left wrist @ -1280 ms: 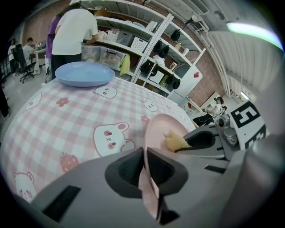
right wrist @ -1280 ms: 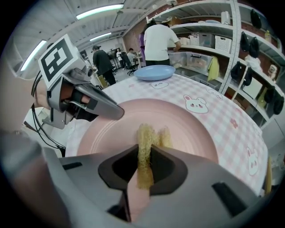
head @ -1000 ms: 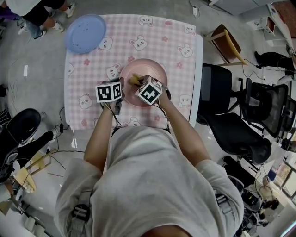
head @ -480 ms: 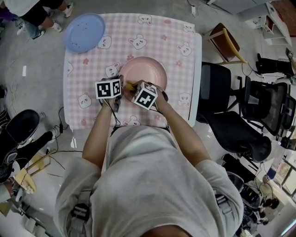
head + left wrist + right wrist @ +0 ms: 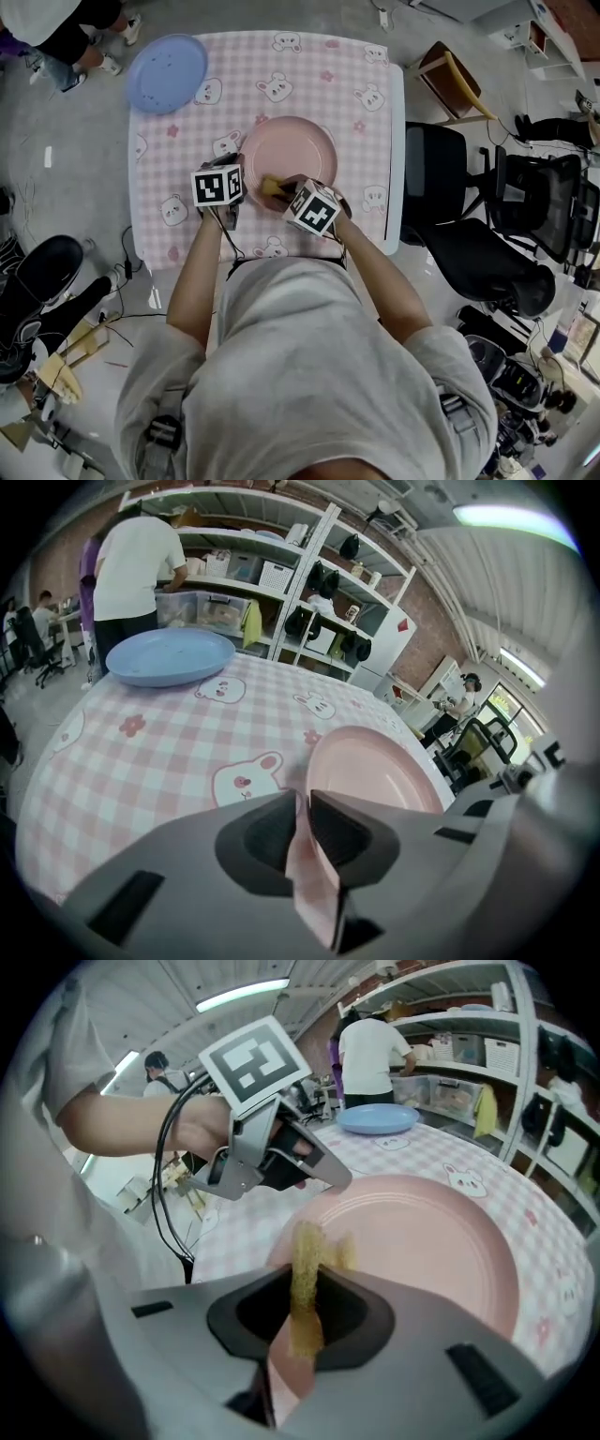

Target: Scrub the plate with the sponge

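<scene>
From the head view, your left gripper (image 5: 240, 180) is at the near-left rim of the pink plate (image 5: 298, 142). Your right gripper (image 5: 281, 190) reaches in from the near-right. The yellow sponge (image 5: 272, 185) shows at its tips, lying on the plate's near edge, between the two grippers. The plate sits on the table with the pink checked cloth (image 5: 187, 141). A blue plate (image 5: 167, 73) lies well apart from your fingers, at the far-left corner.

In the left gripper view, your fingers (image 5: 258, 841) are drawn narrow onto the pink plate's rim. The thin pink edge runs up between them, pinched on both sides. The rest of the plate spreads out ahead and to the right of the fingertips. The blue plate is far ahead and to the left, near a person in a white shirt (image 5: 136, 560) who stands at the shelves (image 5: 281, 569).

In the right gripper view, your fingers (image 5: 352, 1316) are clamped on the sponge. It is squeezed into a thin upright strip between them, and its top pokes out past the tips. The sponge's free end is against the plate's near-left part. The plate's open face lies ahead and to the right of the fingers. Your left gripper shows just beyond the tips, ahead and to the left, on the plate's rim.
</scene>
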